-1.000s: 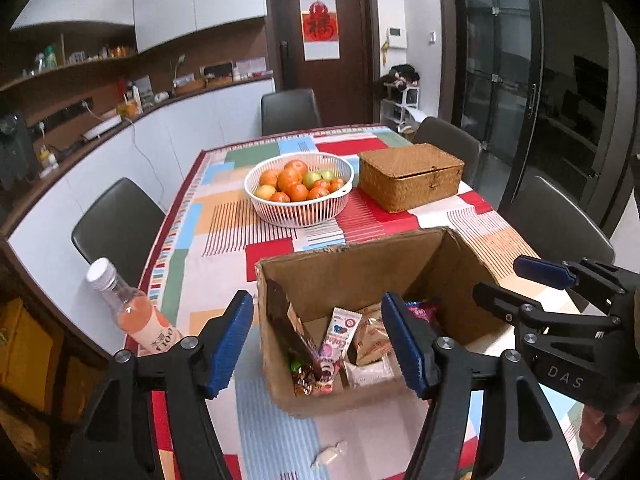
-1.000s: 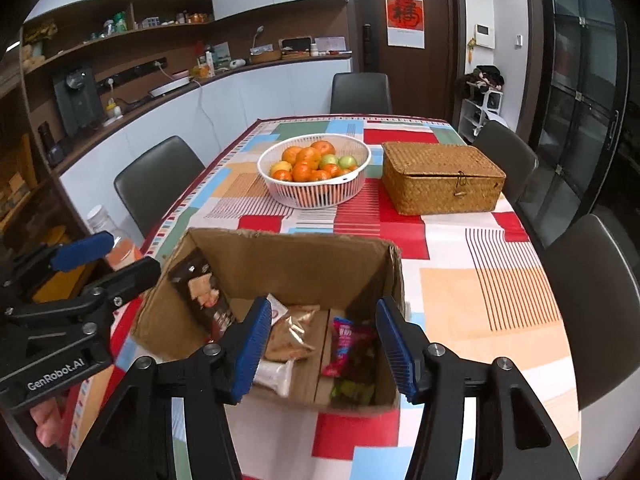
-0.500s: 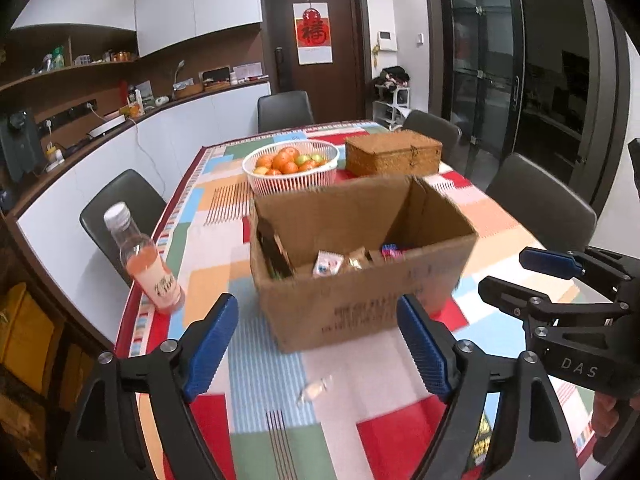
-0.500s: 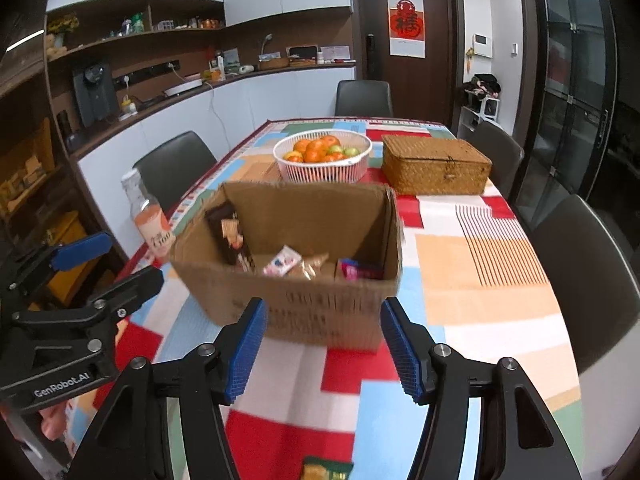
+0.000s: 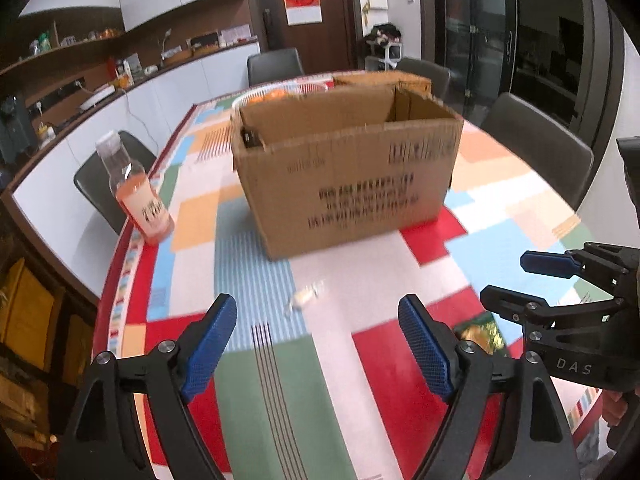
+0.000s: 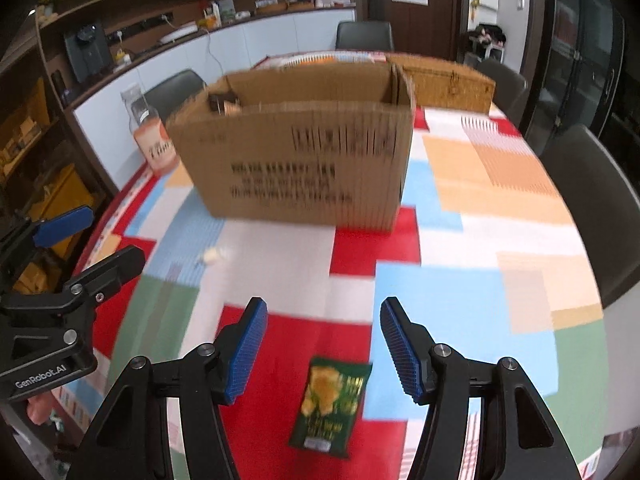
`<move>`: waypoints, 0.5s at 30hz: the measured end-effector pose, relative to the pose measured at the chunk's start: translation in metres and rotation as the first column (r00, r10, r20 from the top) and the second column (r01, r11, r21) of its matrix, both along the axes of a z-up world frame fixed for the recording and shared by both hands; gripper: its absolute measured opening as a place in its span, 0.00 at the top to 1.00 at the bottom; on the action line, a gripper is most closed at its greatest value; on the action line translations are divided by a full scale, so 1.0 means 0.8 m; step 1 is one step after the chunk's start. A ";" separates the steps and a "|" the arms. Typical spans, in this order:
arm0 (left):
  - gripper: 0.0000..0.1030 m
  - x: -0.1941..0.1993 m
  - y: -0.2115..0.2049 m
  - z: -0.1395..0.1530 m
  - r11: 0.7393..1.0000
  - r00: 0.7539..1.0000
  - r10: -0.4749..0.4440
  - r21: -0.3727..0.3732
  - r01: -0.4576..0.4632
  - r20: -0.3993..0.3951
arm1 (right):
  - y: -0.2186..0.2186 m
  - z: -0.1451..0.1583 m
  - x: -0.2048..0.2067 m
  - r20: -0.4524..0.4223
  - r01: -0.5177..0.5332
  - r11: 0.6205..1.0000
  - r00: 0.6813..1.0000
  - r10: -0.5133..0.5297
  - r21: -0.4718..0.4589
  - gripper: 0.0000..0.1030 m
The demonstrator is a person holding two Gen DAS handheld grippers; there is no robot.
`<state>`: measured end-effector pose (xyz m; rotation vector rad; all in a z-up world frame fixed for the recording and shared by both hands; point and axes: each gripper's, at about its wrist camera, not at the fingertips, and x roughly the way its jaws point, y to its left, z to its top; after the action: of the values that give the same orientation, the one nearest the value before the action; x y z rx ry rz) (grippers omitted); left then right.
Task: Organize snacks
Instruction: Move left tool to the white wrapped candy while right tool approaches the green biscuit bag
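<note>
Dining table [image 6: 500, 240] under a glossy cloth of red, blue, green, peach and white blocks, seen from the near edge. Nearest, left gripper [image 5: 316, 344] with black arms and ribbed blue pads, jaws wide apart and just opened further, nothing between them, only bare cloth. Beside it, right gripper [image 6: 322, 344] of the same build, jaws moderately apart, gripping nothing, poised over a flat dark green snack packet [image 6: 330, 406] with a yellow picture, lying on a red block near the table's front edge and not touched by the pads. A little farther, on a white and striped patch, a small pale twisted-wrapper candy [image 5: 304, 298], blurred, loose and apart from both grippers. Beyond that, mid-table, a brown corrugated cardboard box [image 5: 344, 176], open at the top, dark print on its front wall, contents mostly hidden by that wall apart from a dark packet edge at the left corner. Left of the box, near the table edge, an upright clear plastic bottle [image 5: 138, 196] of pink-orange drink with a white label. Behind the box, partly hidden, a white fruit basket [image 5: 256, 98] and a woven wicker lidded case [image 6: 448, 80]. Farther back, dark padded chairs, a long white counter, wooden shelves and a dark door bearing a red poster.
</note>
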<state>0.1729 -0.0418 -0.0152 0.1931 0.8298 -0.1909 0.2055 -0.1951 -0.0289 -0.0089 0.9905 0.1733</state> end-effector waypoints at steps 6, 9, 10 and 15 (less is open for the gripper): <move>0.19 -0.011 0.000 -0.033 1.000 0.998 0.000 0.011 0.001 -0.067 | -0.003 -0.034 -0.016 -0.083 0.017 1.000 0.996 -0.018 -0.010 0.42; 0.19 -0.016 0.000 -0.047 1.000 0.996 0.003 0.030 0.000 -0.087 | -0.002 -0.052 -0.024 -0.118 0.020 0.999 0.993 -0.025 -0.040 0.42; 0.19 -0.018 0.000 -0.052 0.999 0.996 0.003 0.034 0.000 -0.094 | -0.001 -0.055 -0.026 -0.129 0.021 0.999 0.991 -0.026 -0.043 0.42; 0.19 -0.027 0.001 -0.073 0.999 0.991 0.004 0.049 0.002 -0.131 | -0.001 -0.080 -0.036 -0.181 0.027 0.998 0.983 -0.037 -0.058 0.42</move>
<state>0.1514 -0.0406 -0.0738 0.2274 0.9660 -0.1839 0.1764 -0.1957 -0.0930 -0.0280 1.1774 0.1181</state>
